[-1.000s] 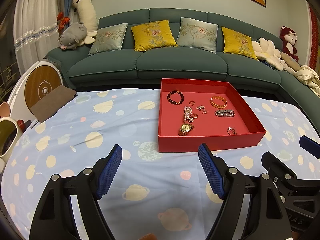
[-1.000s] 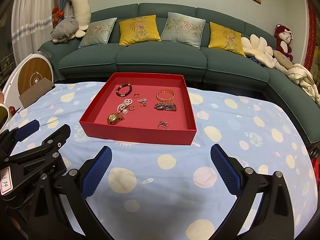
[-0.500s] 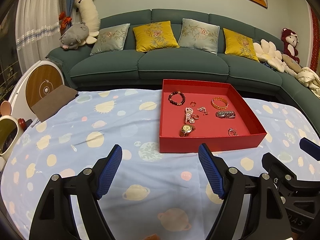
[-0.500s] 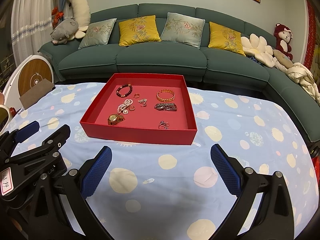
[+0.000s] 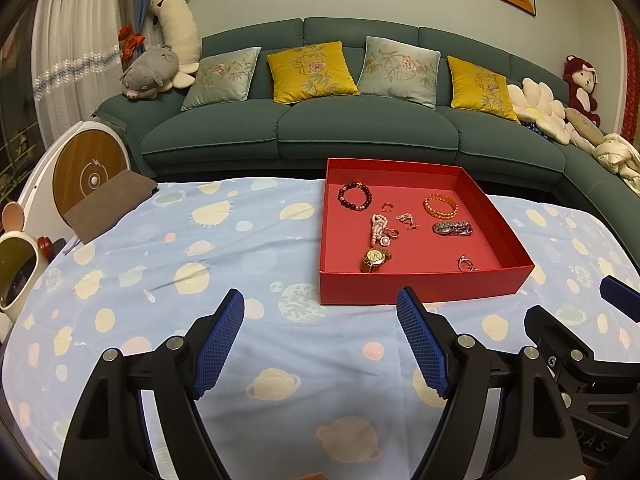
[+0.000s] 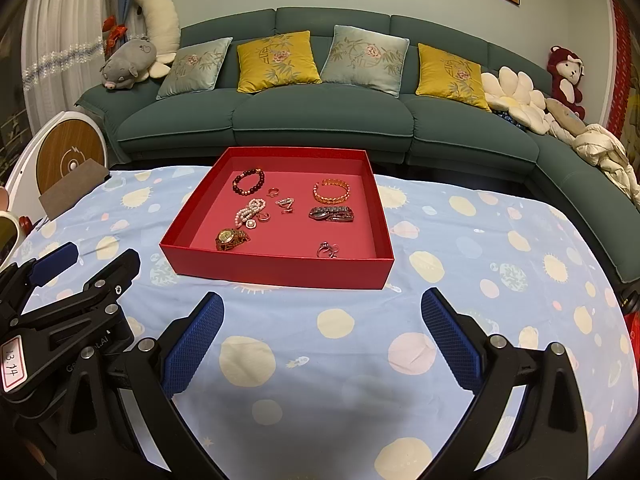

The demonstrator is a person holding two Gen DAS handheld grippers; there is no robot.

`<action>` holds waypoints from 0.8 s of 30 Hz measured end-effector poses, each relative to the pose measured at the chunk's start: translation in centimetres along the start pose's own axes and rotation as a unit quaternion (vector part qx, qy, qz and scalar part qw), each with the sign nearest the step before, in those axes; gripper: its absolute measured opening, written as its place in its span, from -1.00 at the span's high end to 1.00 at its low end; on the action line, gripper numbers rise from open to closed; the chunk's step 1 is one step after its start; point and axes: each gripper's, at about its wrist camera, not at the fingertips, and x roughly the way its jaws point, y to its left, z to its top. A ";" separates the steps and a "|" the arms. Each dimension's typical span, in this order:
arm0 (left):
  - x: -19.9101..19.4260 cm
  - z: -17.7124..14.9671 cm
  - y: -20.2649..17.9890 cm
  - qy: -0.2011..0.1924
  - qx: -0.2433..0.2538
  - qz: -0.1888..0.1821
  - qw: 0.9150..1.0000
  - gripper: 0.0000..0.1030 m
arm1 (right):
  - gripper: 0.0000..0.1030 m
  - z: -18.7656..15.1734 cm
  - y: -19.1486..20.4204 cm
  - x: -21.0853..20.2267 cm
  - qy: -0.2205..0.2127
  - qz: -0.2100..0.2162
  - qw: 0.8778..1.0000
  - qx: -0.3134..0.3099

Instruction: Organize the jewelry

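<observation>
A red tray [image 5: 424,289] [image 6: 276,272] stands on the table and holds several pieces of jewelry: a dark bead bracelet [image 5: 355,196] [image 6: 249,182], an orange bangle [image 5: 440,206] [image 6: 331,191], a pearl strand [image 5: 378,226] [image 6: 249,211], a gold watch [image 5: 375,259] [image 6: 231,237], a metal watch band [image 5: 453,228] [image 6: 332,214] and small rings [image 5: 464,263] [image 6: 327,249]. My left gripper [image 5: 320,340] is open and empty, short of the tray's near left corner. My right gripper [image 6: 322,344] is open and empty in front of the tray.
The table wears a light blue cloth with planet prints [image 5: 180,264] [image 6: 480,248]. A green sofa with cushions [image 5: 360,128] [image 6: 320,116] runs behind it. A round white device [image 5: 86,172] and a brown pad [image 5: 108,206] sit at the far left.
Both views have drifted very slightly; the tray sits a touch lower in frame. Both grippers stay open and empty.
</observation>
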 end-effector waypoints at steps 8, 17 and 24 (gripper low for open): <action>0.1 -0.2 0.1 0.006 -0.006 0.007 1.000 -0.54 | -0.88 0.0 0.1 0.0 0.000 0.000 1.000 0.000; 0.4 -0.2 0.2 0.012 -0.004 0.000 1.000 -0.54 | -0.88 0.0 0.0 0.0 0.001 0.000 1.000 0.000; 0.5 -0.3 0.1 0.013 -0.003 0.001 1.000 -0.54 | -0.88 -0.2 0.1 0.1 0.002 -0.001 1.000 0.001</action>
